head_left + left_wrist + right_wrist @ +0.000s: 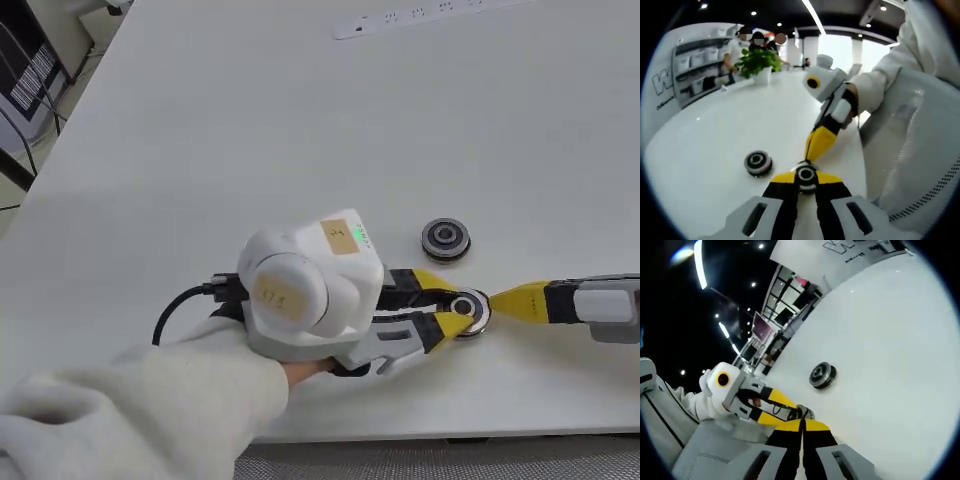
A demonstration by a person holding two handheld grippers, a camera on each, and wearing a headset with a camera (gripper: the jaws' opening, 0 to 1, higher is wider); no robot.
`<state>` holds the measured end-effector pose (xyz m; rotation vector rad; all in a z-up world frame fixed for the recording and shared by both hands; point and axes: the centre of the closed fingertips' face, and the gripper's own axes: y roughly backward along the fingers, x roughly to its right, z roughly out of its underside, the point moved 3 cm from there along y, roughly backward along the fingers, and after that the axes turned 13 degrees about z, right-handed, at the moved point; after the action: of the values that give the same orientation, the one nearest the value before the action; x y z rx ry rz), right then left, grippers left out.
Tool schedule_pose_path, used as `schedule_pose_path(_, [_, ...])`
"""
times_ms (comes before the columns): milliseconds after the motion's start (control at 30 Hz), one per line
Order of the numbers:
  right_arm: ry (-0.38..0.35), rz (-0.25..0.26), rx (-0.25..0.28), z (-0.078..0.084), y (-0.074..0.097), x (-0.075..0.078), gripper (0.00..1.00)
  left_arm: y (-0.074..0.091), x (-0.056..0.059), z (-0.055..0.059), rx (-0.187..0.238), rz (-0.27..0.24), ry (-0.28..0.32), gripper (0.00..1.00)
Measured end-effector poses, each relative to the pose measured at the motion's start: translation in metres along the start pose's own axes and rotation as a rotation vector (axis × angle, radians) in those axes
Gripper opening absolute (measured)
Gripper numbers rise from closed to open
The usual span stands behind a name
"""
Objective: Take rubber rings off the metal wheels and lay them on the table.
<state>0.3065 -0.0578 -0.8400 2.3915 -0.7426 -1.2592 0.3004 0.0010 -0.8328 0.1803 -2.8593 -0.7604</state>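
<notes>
My left tool (452, 303) is closed onto a metal wheel (470, 310), one yellow jaw on each side of it. In the left gripper view that tool (806, 178) rises from the bottom edge with the wheel (806, 174) clamped between its tips, low in the middle of the frame.

My right tool (518, 300) comes in from the right edge of the head view. Its two yellow jaws are pressed together into a single point, and the tip meets the right side of the held wheel. From its own camera the right tool (801, 426) shows only a thin line between its jaws, with the wheel (806, 413) just past the tip. I cannot tell whether it has pinched any rubber.

A second wheel (445, 239) lies flat on the white bench (250, 130), just above the held one and apart from both tools. It has a dark band round its rim.

My pale sleeve (130, 410) fills the lower left of the head view, with a black cable (175, 305) looping beside it. A white power strip (400, 18) lies along the top edge.
</notes>
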Motion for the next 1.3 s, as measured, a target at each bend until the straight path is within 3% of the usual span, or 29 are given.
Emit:
schedule_pose_path(100, [-0.023, -0.023, 0.009, -0.002, 0.002, -0.002, 0.00, 0.000, 0.000, 0.000, -0.001, -0.004, 0.001, 0.13])
schedule_pose_path(933, [-0.003, -0.076, -0.006, -0.001, 0.001, -0.015, 0.00, -0.001, 0.000, 0.000, -0.008, -0.002, -0.008, 0.13])
schedule_pose_path(1300, [0.055, -0.077, -0.010, -0.002, -0.002, -0.019, 0.00, -0.001, 0.000, 0.000, -0.011, -0.001, -0.011, 0.13])
